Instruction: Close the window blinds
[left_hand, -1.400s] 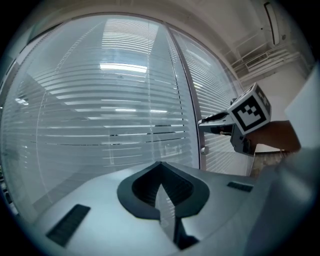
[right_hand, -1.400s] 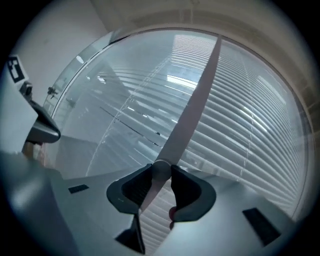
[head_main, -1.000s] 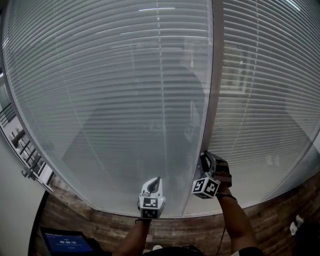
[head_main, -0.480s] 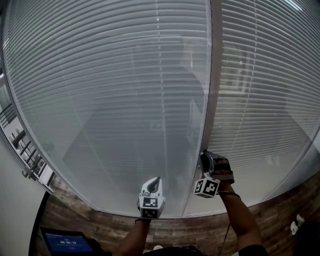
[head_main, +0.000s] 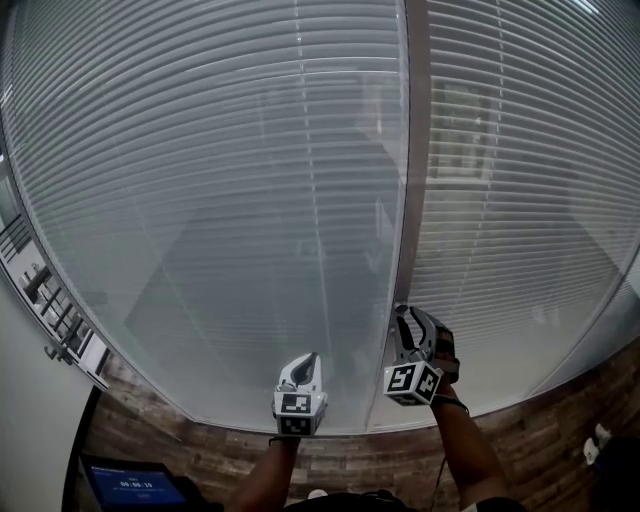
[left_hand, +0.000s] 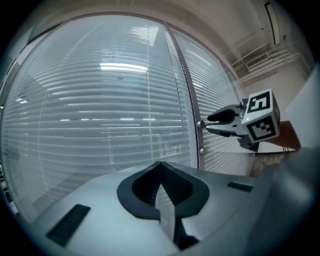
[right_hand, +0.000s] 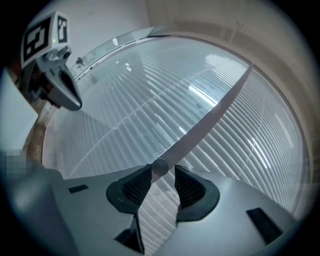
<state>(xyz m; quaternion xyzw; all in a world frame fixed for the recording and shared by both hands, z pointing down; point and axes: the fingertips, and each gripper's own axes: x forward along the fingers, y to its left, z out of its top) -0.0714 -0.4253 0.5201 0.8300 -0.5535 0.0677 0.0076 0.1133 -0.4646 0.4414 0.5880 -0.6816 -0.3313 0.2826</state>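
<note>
The right gripper (head_main: 402, 318), at 5 o'clock in the head view, has its jaws drawn in to the width of a small round knob (right_hand: 160, 166) on the upright frame post (head_main: 411, 150) and pinches it at their very tips. The left gripper (head_main: 311, 360), just beside it at 9 o'clock, has its jaws pressed together on nothing and points at the glass pane (head_main: 250, 330). The window blinds (head_main: 200, 180) hang behind that glass on both sides of the post, slats lying near flat with dim shapes showing through, so they appear not yet closed. The step in hand looks to be twisting the knob to tilt the slats. The hold seems shallow, so the gripper would do well to seat the knob deeper between the pads and roll about the knob's own axis, without pulling sideways, lest the tips slip off. Room is tight ahead, where glass and post stand right at the jaw tips. A second knob (left_hand: 201, 150) sits just below the first, at 6 o'clock in the left gripper view, and the idle left gripper crowds the 9 o'clock side. Toward 3 o'clock and back toward the person the space lies open, above the wood-grain panel (head_main: 200, 440) under the window.
</note>
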